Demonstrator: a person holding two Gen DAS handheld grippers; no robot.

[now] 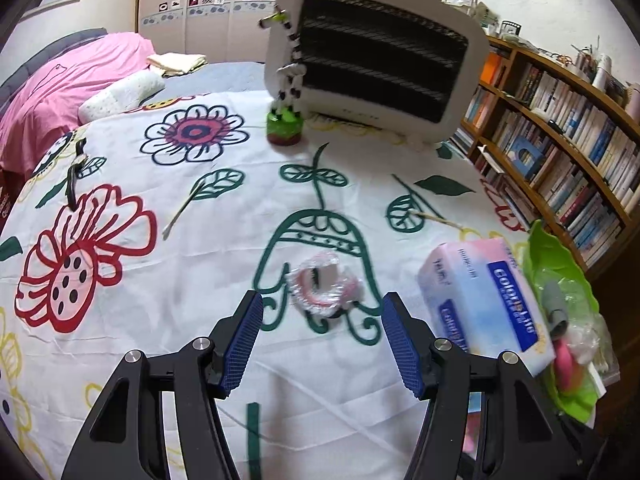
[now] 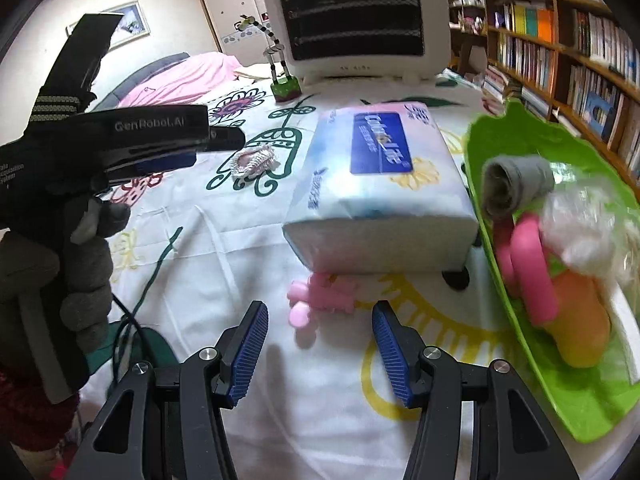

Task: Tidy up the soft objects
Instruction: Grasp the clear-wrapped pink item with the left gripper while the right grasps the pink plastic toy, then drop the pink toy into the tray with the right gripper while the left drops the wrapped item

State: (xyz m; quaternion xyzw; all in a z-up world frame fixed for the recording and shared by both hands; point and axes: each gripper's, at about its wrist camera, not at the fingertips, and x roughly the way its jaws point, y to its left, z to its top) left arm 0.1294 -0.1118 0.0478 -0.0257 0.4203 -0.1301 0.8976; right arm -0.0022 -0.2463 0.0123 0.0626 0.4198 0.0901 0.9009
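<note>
A frilly pink and clear shower-cap-like ring (image 1: 325,285) lies on the flowered sheet just ahead of my open, empty left gripper (image 1: 322,340); it also shows in the right wrist view (image 2: 255,162). A small pink soft toy (image 2: 320,304) lies just ahead of my open, empty right gripper (image 2: 320,350). A soft tissue pack (image 2: 376,196) lies beyond the toy and also shows in the left wrist view (image 1: 482,300). A green leaf-shaped tray (image 2: 560,392) at the right holds a grey rolled sock (image 2: 516,184), a pink piece (image 2: 534,264), an orange piece (image 2: 580,320) and a white bagged item (image 2: 588,232).
A white heater (image 1: 380,60) stands at the far end of the bed, with a zebra-neck figure on a green base (image 1: 285,122) beside it. Bookshelves (image 1: 560,120) run along the right. A pink blanket (image 1: 60,84) and pillow lie far left. The left gripper's body (image 2: 152,140) crosses the right view.
</note>
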